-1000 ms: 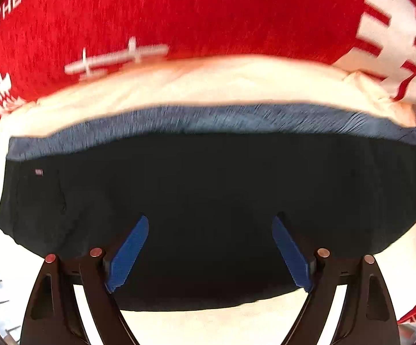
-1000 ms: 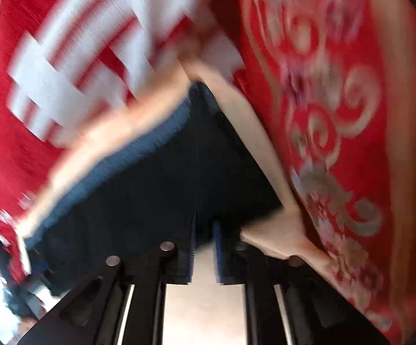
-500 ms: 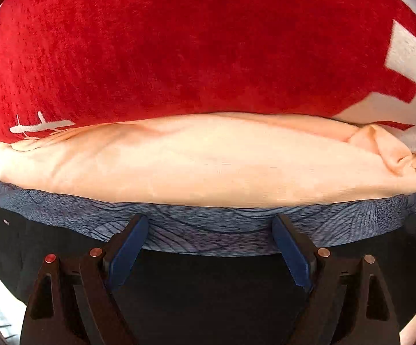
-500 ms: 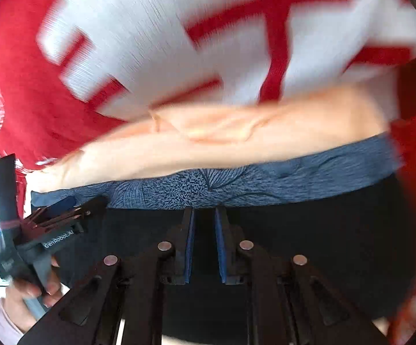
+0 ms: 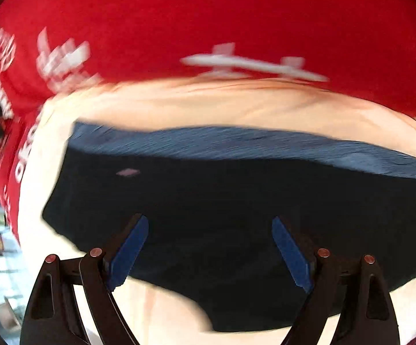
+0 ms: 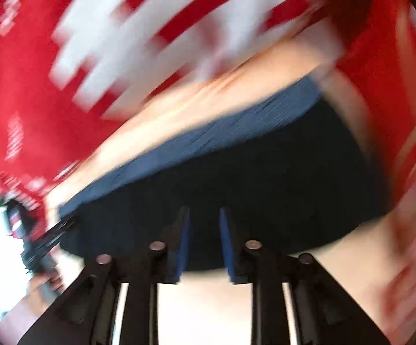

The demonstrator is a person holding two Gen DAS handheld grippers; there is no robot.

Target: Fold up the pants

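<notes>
Red printed fabric (image 5: 208,28) with white lettering fills the background, and over it lies a peach sheet (image 5: 208,106) on which the work is done. Going outward from the fingers, the left gripper (image 5: 211,247) stands wide and empty above the dark cloth, while the right gripper (image 6: 204,241) has its blue pads drawn narrow with a gap showing between them, apparently holding nothing. Beyond both lie the pants (image 5: 236,201), folded into a compact black bundle with a blue patterned waistband (image 5: 236,143) along the far edge; they look soft, light and limp, so I would pinch a doubled edge or corner.
</notes>
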